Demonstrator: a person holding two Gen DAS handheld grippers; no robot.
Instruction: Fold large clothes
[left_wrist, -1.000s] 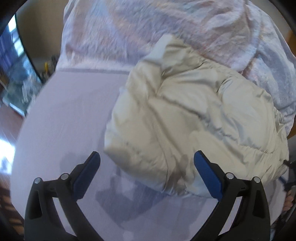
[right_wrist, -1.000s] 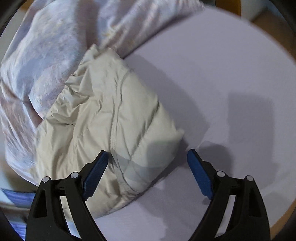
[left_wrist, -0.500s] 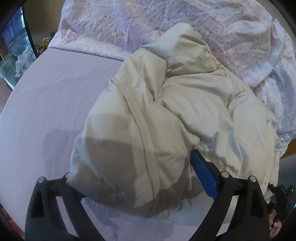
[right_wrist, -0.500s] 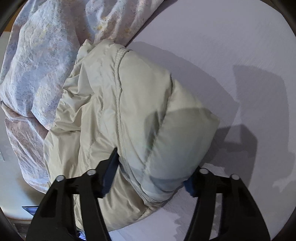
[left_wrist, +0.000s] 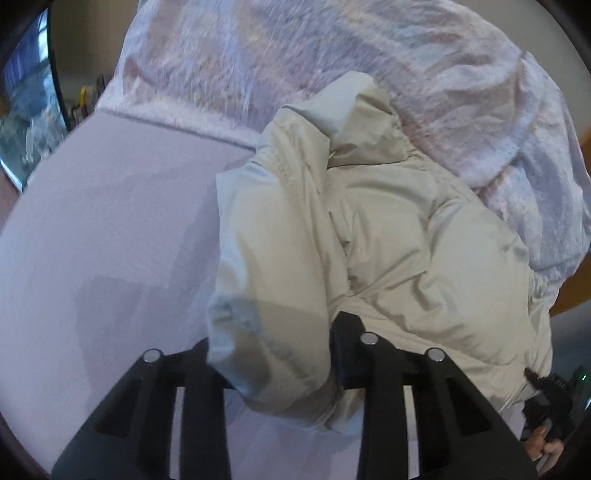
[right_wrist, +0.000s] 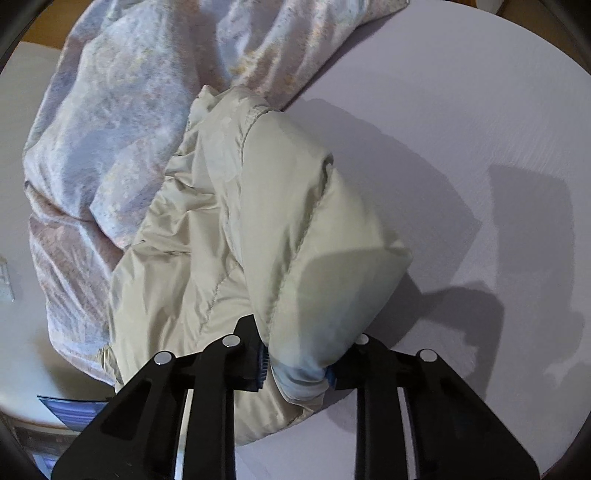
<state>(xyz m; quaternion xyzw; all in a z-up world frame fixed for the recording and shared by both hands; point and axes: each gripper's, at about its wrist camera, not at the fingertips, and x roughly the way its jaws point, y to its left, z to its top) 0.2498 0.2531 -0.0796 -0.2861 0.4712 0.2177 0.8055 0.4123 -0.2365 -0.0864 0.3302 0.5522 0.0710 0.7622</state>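
Both pairs of jaws have just been closing, and each now pinches padding. The left hand-held gripper (left_wrist: 273, 354) squeezes a near corner of the puffy cream-beige quilted jacket (left_wrist: 388, 240), its jaws nearly together with a fat roll of fabric bulging between them. The right hand-held gripper (right_wrist: 295, 365) clamps the other near corner the same way, narrow but not fully closed. A second ago both sets of jaws stood wide with the jacket ahead of them, so the approach has turned into a two-corner hold, probably ready for lifting or folding over.

The jacket lies on the pale lilac bed sheet (left_wrist: 110, 240), its far end against the crumpled pastel patterned duvet (left_wrist: 332, 55). Its long axis runs from the grippers away toward the duvet, the hood-like bump at the far end.
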